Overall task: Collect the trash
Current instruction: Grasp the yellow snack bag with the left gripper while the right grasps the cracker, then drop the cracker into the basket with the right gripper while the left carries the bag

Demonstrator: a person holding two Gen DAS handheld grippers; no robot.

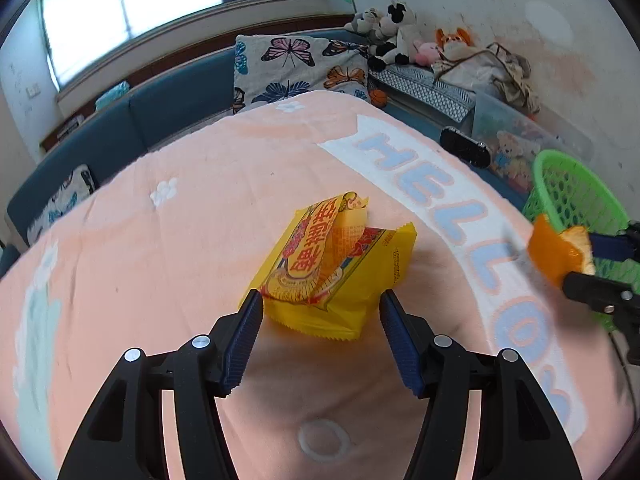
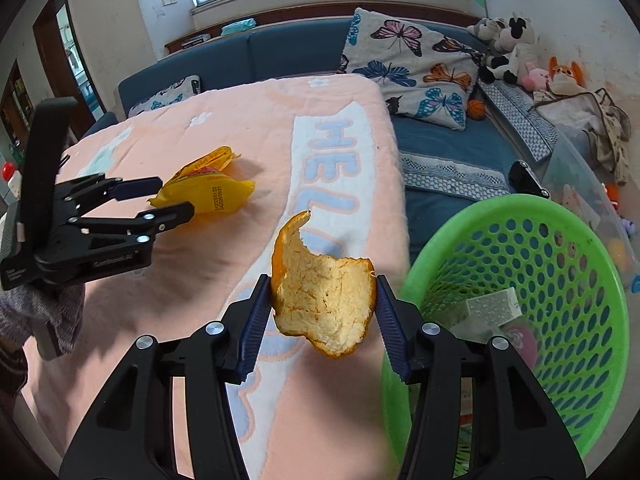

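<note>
My right tool point(image 2: 323, 300) pinches an orange peel point(image 2: 320, 296) between both pads, held just beside the green basket point(image 2: 592, 248). My left tool point(image 1: 320, 304) is spread, its fingers flanking the yellow wrapper point(image 1: 332, 264), which lies on the pink blanket point(image 1: 160, 240). Beyond it stands a butterfly pillow point(image 1: 296, 68).

The left tool point(image 1: 322, 300) at lower centre stands with its jaws apart, while the right tool point(image 2: 323, 300) is clamped and tilted downward.
</note>
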